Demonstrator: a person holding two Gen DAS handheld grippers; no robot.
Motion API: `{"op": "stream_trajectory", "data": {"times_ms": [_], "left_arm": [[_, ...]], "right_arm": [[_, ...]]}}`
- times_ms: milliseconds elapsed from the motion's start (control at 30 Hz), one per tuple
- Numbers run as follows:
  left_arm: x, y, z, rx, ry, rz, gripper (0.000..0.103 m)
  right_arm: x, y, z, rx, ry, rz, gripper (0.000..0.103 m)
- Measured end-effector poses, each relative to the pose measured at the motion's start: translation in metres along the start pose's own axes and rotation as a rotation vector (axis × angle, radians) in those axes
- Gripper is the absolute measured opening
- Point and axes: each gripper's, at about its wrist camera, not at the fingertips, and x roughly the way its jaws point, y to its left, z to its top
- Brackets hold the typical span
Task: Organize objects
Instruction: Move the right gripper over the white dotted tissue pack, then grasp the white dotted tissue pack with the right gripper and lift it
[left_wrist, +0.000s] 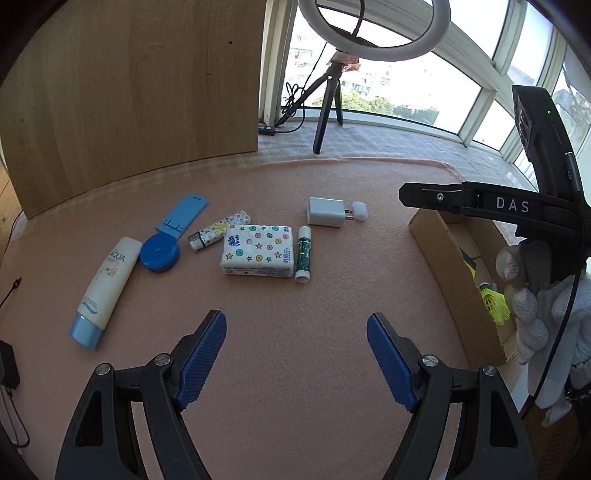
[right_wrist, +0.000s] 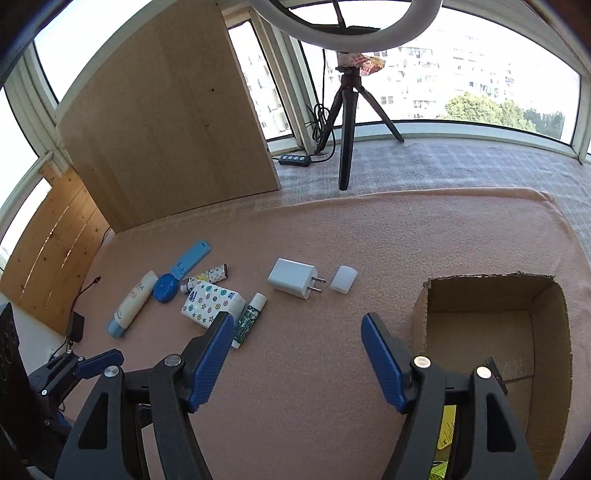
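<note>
Jaws spread and empty on both the left gripper (left_wrist: 295, 354) and right gripper (right_wrist: 297, 356), the white plastic wall charger (right_wrist: 291, 283) lies left of the brown cardboard box (right_wrist: 546, 332), prongs boxward, nearer the right gripper.

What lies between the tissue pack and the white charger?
The lip balm stick lies there, against the tissue pack; bare mat separates it from the charger. The left wrist view shows this best.
</note>
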Motion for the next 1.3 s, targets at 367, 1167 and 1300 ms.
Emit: {"op": "stream_trajectory", "data": {"times_ms": [367, 1167, 1300], "left_arm": [[-0.035, 0.102, -0.051, -0.173, 0.015, 0.145, 0.081], [-0.041, 0.143, -0.080, -0.253, 0.039, 0.181, 0.081], [-0.035, 0.138, -0.080, -0.246, 0.047, 0.163, 0.081]], "right_arm": [[0.087, 0.059, 0.027, -0.072, 0.141, 0.049, 0.068], [0.175, 0.096, 0.021, -0.005, 0.366, 0.153, 0.039], [0.168, 0.100, 0.006, 0.003, 0.380, 0.169, 0.039]]}}
